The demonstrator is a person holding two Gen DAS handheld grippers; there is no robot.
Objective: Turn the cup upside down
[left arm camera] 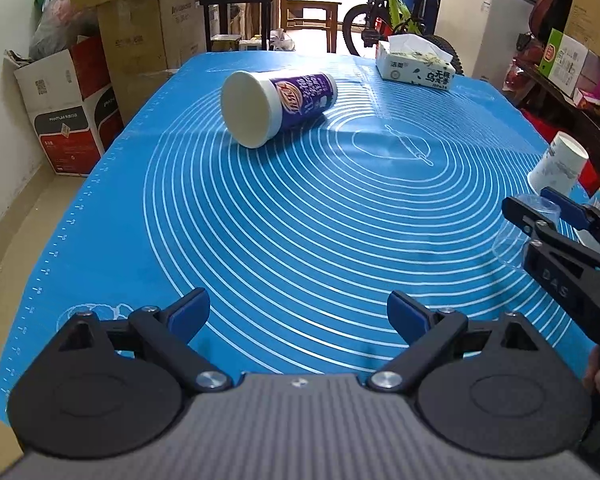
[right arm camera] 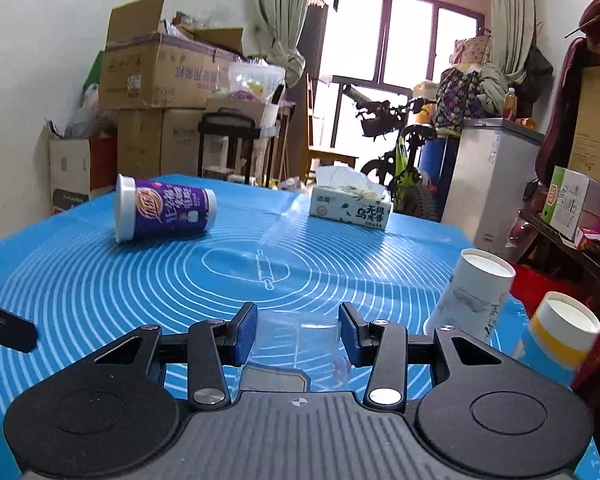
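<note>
A clear plastic cup [right arm camera: 300, 340] sits between the pads of my right gripper [right arm camera: 298, 334], which is shut on it. In the left wrist view the same cup [left arm camera: 512, 244] shows at the right edge, tilted, held in the right gripper [left arm camera: 540, 210] above the blue mat [left arm camera: 300, 220]. My left gripper [left arm camera: 298, 316] is open and empty, low over the mat's near edge. A purple and white cup [left arm camera: 278, 106] lies on its side at the far left of the mat; it also shows in the right wrist view [right arm camera: 164, 212].
A tissue box [right arm camera: 350, 204] stands at the mat's far side. An upside-down white paper cup [right arm camera: 472, 292] and a yellow-banded cup [right arm camera: 556, 336] stand at the right edge. Cardboard boxes [left arm camera: 112, 40], a bicycle [left arm camera: 392, 16] and a cabinet surround the table.
</note>
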